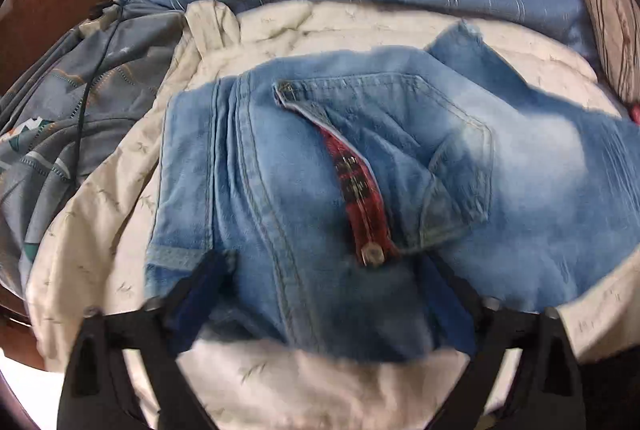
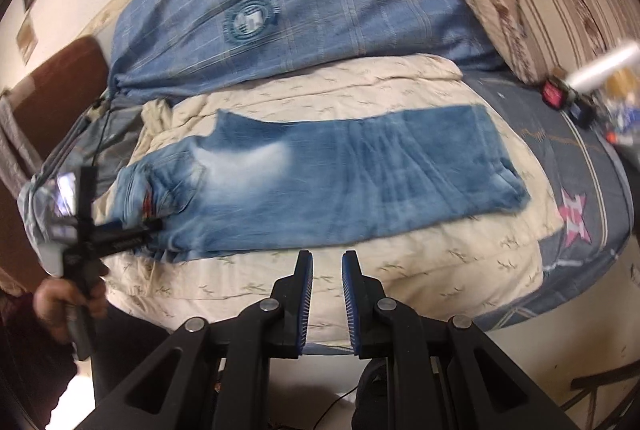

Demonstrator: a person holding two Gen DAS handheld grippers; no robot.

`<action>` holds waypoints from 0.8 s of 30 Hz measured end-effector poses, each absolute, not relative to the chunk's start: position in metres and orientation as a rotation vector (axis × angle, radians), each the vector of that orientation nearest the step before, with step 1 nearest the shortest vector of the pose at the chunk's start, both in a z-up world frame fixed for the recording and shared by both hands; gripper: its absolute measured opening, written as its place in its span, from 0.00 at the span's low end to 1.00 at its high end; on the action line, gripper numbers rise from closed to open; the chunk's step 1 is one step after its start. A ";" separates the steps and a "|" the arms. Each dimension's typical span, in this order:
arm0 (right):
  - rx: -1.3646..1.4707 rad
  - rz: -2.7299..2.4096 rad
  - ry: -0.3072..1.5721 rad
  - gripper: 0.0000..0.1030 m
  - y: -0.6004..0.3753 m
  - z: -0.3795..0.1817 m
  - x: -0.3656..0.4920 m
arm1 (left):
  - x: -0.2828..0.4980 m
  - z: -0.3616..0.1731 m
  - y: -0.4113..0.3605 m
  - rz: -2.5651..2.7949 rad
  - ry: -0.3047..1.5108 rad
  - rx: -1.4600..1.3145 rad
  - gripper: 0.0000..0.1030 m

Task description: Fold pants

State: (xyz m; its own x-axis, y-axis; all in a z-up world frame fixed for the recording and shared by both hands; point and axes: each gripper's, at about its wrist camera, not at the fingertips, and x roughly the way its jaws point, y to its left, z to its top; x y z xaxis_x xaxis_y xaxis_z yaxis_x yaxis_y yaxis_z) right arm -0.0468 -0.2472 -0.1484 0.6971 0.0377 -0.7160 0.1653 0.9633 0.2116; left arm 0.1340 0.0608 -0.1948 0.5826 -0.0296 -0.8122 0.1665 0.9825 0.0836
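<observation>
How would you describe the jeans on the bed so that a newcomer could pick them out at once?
Start at the cream quilt spread over the bed, in front of the blue plaid pillow. The jeans lie flat across it, legs stacked. They alone are faded light-blue denim, with a red plaid fly lining showing at the waist.

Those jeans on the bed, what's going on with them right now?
A person is folding a pair of light blue jeans laid lengthwise on a cream quilt, with a two-finger gripper in each hand. The left gripper is wide open over the waistband end, its fingers straddling the denim near the red fly lining, not yet pinching. The right gripper is shut and empty, just short of the jeans' near edge.
</observation>
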 end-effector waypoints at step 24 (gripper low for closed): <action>0.406 -0.066 0.666 0.17 -0.302 -0.128 -0.094 | 0.068 -0.051 0.037 -0.181 0.612 0.096 0.98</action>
